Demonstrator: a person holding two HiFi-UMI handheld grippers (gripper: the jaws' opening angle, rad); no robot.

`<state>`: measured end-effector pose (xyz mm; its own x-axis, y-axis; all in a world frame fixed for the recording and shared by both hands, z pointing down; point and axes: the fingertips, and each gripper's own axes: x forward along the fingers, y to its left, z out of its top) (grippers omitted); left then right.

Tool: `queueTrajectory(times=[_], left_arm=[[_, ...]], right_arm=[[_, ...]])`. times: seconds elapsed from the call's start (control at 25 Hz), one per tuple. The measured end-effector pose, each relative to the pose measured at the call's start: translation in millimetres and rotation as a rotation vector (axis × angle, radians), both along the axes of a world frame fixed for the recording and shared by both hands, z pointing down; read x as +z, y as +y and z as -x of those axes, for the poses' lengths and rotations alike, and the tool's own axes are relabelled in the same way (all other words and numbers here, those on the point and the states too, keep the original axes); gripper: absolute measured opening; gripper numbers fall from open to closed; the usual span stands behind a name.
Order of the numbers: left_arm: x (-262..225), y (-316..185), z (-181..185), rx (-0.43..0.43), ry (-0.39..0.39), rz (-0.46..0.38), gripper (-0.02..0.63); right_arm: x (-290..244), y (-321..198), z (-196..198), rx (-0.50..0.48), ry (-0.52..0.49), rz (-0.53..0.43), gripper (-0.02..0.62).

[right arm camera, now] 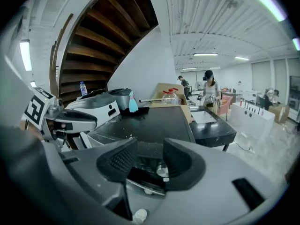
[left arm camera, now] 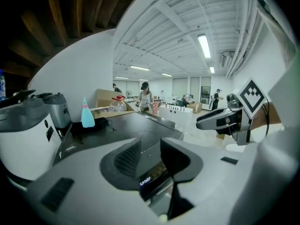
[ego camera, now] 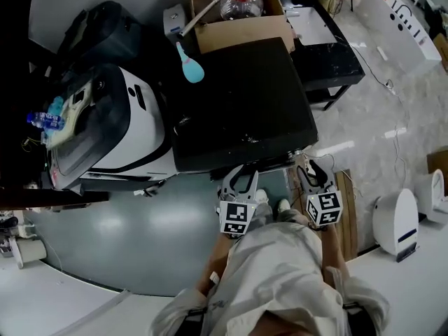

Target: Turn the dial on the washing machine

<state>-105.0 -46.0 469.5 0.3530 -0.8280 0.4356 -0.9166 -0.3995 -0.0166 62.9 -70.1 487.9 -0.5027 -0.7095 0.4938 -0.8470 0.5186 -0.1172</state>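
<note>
The washing machine (ego camera: 238, 103) is a black box with a flat lid, seen from above in the head view. Both grippers hang side by side at its front edge, pointing at the front panel. My left gripper (ego camera: 241, 172) faces a dark panel with a small lit display (left arm camera: 145, 180). My right gripper (ego camera: 313, 166) faces a small silver dial (right arm camera: 161, 170), which sits beyond the jaws and apart from them. In each gripper view the jaws stand close together with nothing between them, on the left gripper (left arm camera: 151, 156) and on the right gripper (right arm camera: 151, 161).
A white appliance (ego camera: 112, 124) stands left of the machine. A turquoise brush (ego camera: 190, 68) lies on the lid's far corner. Behind it is a cardboard box (ego camera: 241, 30) with a bottle. A black low table (ego camera: 325, 47) stands at the right, and white devices (ego camera: 399, 222) stand on the floor.
</note>
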Motion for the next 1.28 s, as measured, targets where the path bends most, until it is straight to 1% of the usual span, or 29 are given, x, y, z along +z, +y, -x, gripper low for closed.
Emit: queueTrajectory(times=[0.24, 0.56, 0.84, 1.12, 1.28], left_arm=[[20, -2, -2, 0.05, 0.01, 0.037, 0.132], [40, -3, -11, 0.067, 0.02, 0.072, 0.132], [56, -5, -19, 0.041, 0.005, 0.099, 0.132], [74, -7, -17, -0.017, -0.007, 0.14, 0.132], [82, -8, -20, -0.028, -0.006, 0.157, 0.132]], right_arm=[[16, 1, 1, 0.03, 0.055, 0.015, 0.181], [37, -4, -5, 0.04, 0.105, 0.045, 0.181], [62, -8, -11, 0.016, 0.115, 0.086, 0.189], [85, -12, -13, -0.016, 0.116, 0.12, 0.193], [96, -15, -14, -0.027, 0.121, 0.135, 0.196]])
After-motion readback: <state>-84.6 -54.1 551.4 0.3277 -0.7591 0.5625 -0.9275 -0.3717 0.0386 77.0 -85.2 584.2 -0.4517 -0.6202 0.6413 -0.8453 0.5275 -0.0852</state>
